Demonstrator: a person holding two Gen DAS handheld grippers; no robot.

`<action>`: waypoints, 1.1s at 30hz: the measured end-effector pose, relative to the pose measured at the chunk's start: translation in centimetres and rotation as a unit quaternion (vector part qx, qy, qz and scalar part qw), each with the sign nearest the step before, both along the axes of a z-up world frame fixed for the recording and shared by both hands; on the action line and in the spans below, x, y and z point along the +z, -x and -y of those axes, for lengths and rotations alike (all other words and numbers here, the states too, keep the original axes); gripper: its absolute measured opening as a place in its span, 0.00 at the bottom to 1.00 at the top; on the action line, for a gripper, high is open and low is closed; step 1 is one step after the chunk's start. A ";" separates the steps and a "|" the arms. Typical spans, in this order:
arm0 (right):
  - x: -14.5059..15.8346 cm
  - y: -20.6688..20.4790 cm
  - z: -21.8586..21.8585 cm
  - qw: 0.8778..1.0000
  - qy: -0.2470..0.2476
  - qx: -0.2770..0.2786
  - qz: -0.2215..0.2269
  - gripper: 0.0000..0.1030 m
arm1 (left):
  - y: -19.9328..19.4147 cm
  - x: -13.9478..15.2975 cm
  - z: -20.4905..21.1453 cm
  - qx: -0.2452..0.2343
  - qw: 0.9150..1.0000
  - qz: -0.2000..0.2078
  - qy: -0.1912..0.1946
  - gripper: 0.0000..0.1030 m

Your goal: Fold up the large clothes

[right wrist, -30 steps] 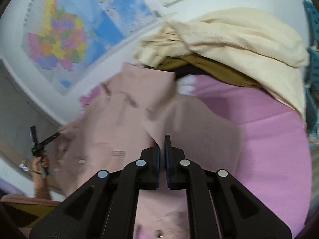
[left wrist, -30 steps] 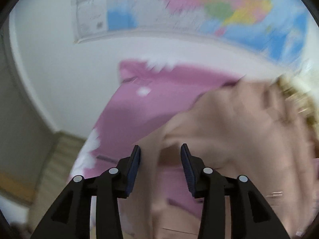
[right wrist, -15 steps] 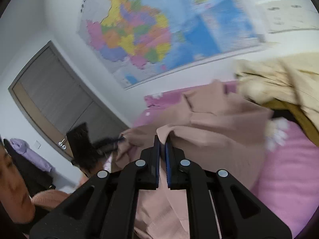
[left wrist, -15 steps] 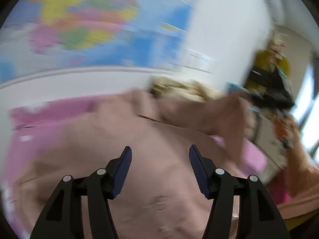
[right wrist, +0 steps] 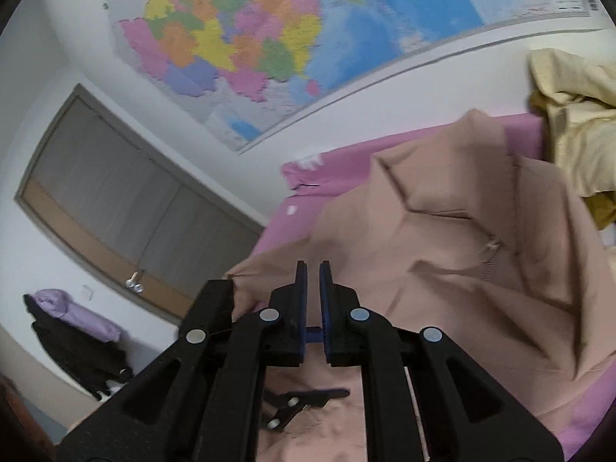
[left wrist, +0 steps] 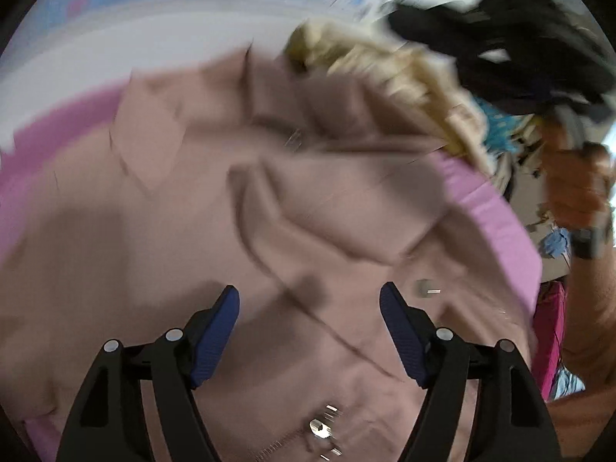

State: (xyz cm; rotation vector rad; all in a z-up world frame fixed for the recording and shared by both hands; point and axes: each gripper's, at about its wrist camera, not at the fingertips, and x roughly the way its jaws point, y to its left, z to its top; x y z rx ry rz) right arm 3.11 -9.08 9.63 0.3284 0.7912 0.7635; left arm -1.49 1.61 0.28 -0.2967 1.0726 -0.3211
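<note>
Probably home bedroom: pink bedsheet, wall map, door

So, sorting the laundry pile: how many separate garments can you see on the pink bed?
3: dusty-pink zip jacket spread mid-bed, cream garment heaped at the far right, mustard one beneath it. More may be hidden.

1. We see a dusty-pink jacket spread loosely over the pink bed sheet, covering most of it.
2. We see it lying crumpled, not flat, with deep creases and several overlapping flaps across its middle.
3. We make out a pointed, collar-like flap raised at its far end, near the wall.
4. We note a metal zipper pull and a run of zipper teeth on its near part in the left wrist view.
5. We see its far right edge lying just beside a pile of cream clothes.
</note>
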 end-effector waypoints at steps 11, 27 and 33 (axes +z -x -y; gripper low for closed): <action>-3.5 3.0 8.3 0.985 0.114 -0.123 0.042 0.52 | -0.1 -1.5 2.0 -0.038 0.999 -0.032 0.003 0.01; -4.2 -0.5 13.2 0.963 0.188 -0.186 0.057 0.71 | 1.6 4.5 -9.0 0.072 0.987 0.019 -0.143 0.17; -4.8 -4.3 10.5 0.950 0.272 -0.150 0.025 0.44 | 2.6 1.8 -9.1 0.056 0.988 -0.005 -0.147 0.60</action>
